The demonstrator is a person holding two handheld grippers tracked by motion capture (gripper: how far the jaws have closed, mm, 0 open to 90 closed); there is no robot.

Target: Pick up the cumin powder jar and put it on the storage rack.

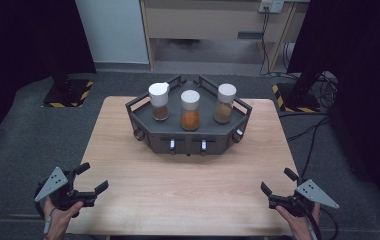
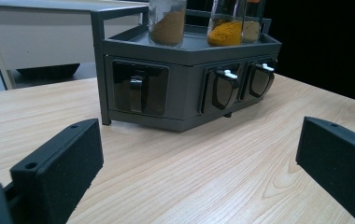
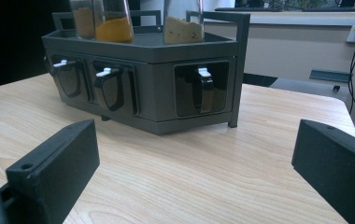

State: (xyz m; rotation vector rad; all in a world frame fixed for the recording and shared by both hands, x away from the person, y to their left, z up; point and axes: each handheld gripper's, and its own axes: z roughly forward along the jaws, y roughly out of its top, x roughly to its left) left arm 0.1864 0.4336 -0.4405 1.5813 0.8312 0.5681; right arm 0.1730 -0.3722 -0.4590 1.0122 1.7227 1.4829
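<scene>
Both grippers hover with jaws spread wide and empty: left gripper (image 1: 92, 181) over the tabletop's (image 1: 188, 195) near left corner, right gripper (image 1: 278, 186) over the near right corner. Well apart from them, toward the far edge, sits a dark rack (image 1: 188, 134) carrying three white-capped spice jars (image 1: 190, 110).

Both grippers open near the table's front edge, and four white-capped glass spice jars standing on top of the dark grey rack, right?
Not quite: three white-capped glass spice jars stand on the dark grey rack, not four, as the high view shows. The rest holds: the left gripper and right gripper are both open near the table's front edge.
</scene>
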